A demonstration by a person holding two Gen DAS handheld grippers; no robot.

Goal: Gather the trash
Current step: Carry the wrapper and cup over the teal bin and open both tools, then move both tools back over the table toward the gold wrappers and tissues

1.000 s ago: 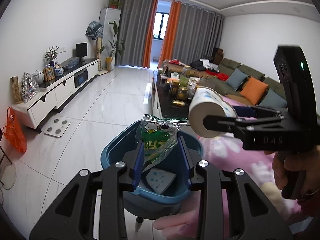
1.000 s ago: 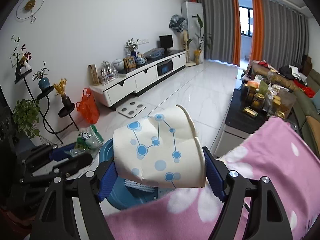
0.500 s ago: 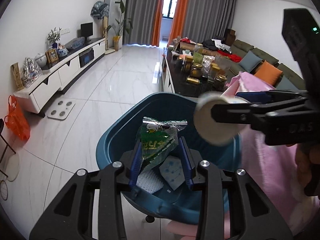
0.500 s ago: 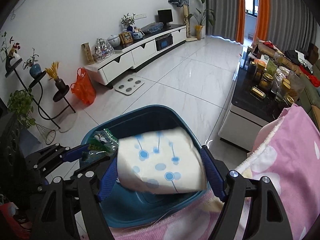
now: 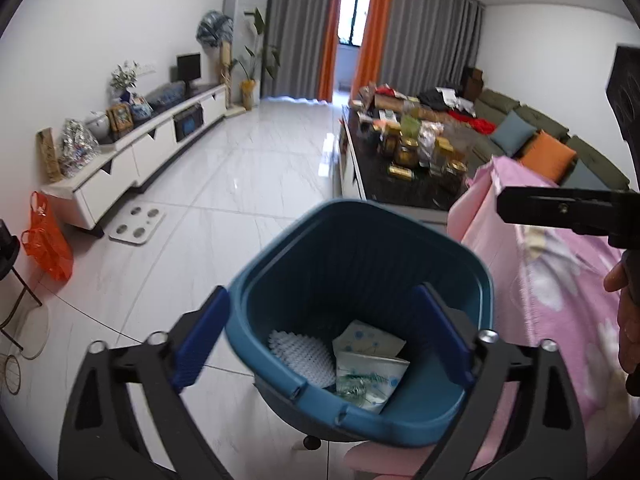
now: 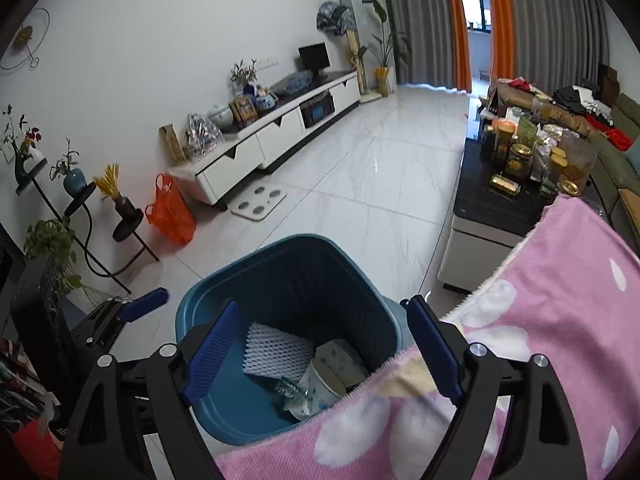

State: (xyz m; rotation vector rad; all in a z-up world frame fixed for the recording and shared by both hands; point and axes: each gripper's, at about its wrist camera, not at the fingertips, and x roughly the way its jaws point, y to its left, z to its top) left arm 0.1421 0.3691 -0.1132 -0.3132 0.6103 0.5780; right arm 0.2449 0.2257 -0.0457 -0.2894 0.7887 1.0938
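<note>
A blue waste bin (image 5: 280,376) (image 6: 288,272) stands on the tiled floor against the pink blanket. Inside lie a white foam net (image 5: 302,354) (image 6: 278,350), a dotted paper cup (image 5: 368,360) (image 6: 324,384) and a clear-green snack wrapper (image 5: 356,386) (image 6: 290,390). My left gripper (image 5: 320,338) hovers over the bin's near rim, its jaws opening wide with nothing between them. My right gripper (image 6: 320,352) hangs above the bin from the blanket side, its jaws also opening and empty. The right gripper's arm (image 5: 560,210) shows at the right of the left wrist view.
A pink blanket (image 6: 540,320) covers the surface to the right of the bin. A black coffee table (image 5: 400,184) crowded with jars stands behind. A white TV cabinet (image 6: 272,140), a scale (image 6: 258,200), an orange bag (image 6: 170,212) and a plant stand (image 6: 80,216) line the left wall.
Both grippers let go: the snack wrapper left my left jaws and the paper cup left my right jaws, and both now lie in the bin. The left gripper sank toward the bin.
</note>
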